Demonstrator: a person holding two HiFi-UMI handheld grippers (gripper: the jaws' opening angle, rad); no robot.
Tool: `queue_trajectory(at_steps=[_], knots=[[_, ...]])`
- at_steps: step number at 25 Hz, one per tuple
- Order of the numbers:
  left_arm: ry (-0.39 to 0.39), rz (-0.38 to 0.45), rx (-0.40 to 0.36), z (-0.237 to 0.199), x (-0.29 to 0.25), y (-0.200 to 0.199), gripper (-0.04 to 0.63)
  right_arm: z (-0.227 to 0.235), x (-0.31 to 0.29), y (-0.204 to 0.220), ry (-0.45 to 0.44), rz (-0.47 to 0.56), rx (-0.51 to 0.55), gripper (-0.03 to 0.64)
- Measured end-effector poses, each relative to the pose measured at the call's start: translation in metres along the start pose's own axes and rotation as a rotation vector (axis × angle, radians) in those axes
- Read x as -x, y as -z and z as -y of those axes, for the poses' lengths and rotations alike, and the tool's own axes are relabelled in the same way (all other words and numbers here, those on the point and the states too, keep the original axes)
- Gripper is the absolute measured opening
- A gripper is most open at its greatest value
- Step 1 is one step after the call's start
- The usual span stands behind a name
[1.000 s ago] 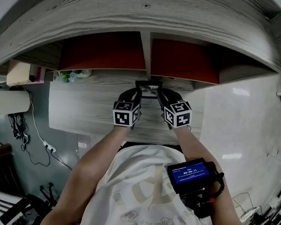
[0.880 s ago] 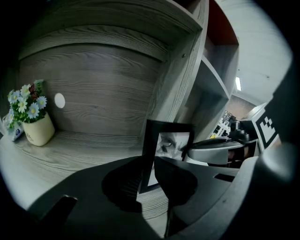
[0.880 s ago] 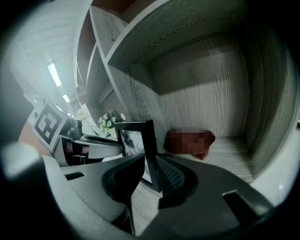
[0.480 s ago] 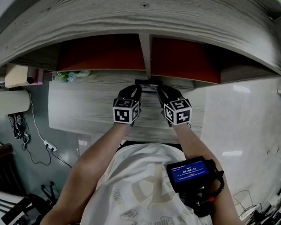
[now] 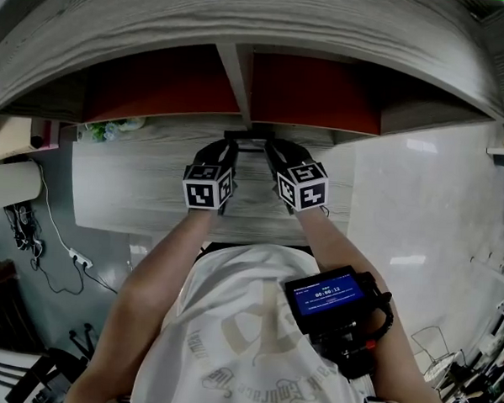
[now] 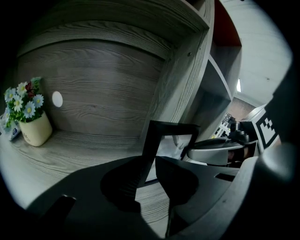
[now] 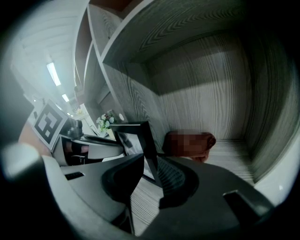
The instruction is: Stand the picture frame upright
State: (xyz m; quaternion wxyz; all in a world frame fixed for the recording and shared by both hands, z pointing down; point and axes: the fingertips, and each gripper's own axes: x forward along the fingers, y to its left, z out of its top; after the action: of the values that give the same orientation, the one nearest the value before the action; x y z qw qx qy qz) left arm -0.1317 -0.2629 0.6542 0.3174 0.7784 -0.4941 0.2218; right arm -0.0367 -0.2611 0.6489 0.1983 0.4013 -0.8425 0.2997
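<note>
A black picture frame [image 5: 245, 138] stands close to upright on the grey wooden shelf [image 5: 126, 194], just in front of the vertical divider [image 5: 233, 77]. In the head view only its thin top edge shows. My left gripper [image 5: 227, 156] is at its left side bar. In the left gripper view that bar [image 6: 151, 136] runs down between the jaws [image 6: 149, 161]. They are opening, and a sliver of the picture shows beside the right jaw. My right gripper [image 5: 269, 155] is shut on the right side bar [image 7: 144, 136], which lies against the ribbed pad [image 7: 168, 176].
A small pot of flowers [image 6: 32, 123] stands at the shelf's left end, also visible as the flower pot [image 5: 104, 131] in the head view. A brown object [image 7: 187, 143], blurred, sits in the right compartment behind the frame. The shelf's roof and back wall are close around both grippers.
The frame has tipped up: a second ago its face showed from above, now only its top edge does. Both grippers have gone with it toward the divider.
</note>
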Motion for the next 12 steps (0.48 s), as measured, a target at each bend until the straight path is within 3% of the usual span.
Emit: queue_trajectory(at_steps=[6, 12], knots=[[-0.012, 0.007, 0.02, 0.001, 0.004, 0.0, 0.13, 0.003, 0.005, -0.001, 0.011, 0.002, 0.004, 0.091], [-0.03, 0.009, 0.039, 0.0, 0.015, 0.004, 0.13, 0.009, 0.017, -0.004, 0.026, 0.035, -0.028, 0.091]])
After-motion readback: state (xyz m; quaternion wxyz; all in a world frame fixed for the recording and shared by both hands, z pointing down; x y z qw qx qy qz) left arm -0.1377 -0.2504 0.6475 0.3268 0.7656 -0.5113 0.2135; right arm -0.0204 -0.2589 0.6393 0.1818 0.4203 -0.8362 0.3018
